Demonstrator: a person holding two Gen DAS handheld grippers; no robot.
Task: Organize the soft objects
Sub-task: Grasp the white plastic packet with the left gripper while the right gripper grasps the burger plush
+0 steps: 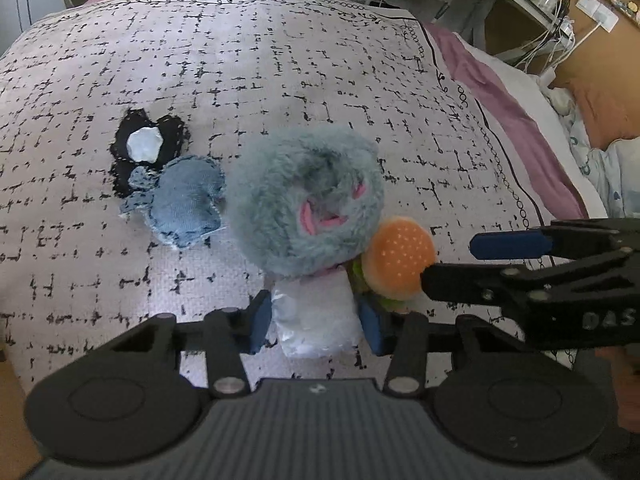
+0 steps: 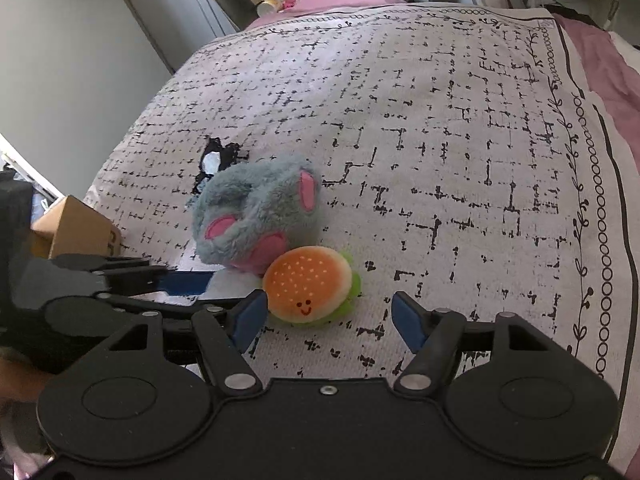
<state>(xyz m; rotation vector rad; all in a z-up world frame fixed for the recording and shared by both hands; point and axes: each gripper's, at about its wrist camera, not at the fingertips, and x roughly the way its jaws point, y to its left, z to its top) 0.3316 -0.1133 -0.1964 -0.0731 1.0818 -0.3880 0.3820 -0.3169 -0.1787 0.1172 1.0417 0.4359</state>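
A fluffy grey-blue plush (image 1: 306,200) with pink ears lies on the patterned blanket (image 1: 280,60); it also shows in the right wrist view (image 2: 256,212). A burger plush (image 1: 402,258) with a smiley face touches it on the right (image 2: 310,284). A denim soft piece (image 1: 186,204) and a black flower piece (image 1: 146,146) with a white centre lie to the left. My left gripper (image 1: 316,316) is shut on a white plastic-wrapped soft packet (image 1: 314,312). My right gripper (image 2: 328,318) is open, just in front of the burger plush.
A cardboard box (image 2: 76,230) stands off the blanket's left edge. A pink sheet (image 1: 508,116) and white bedding (image 1: 600,160) lie to the right. Cluttered items and a desk with cables (image 1: 552,36) stand at the back.
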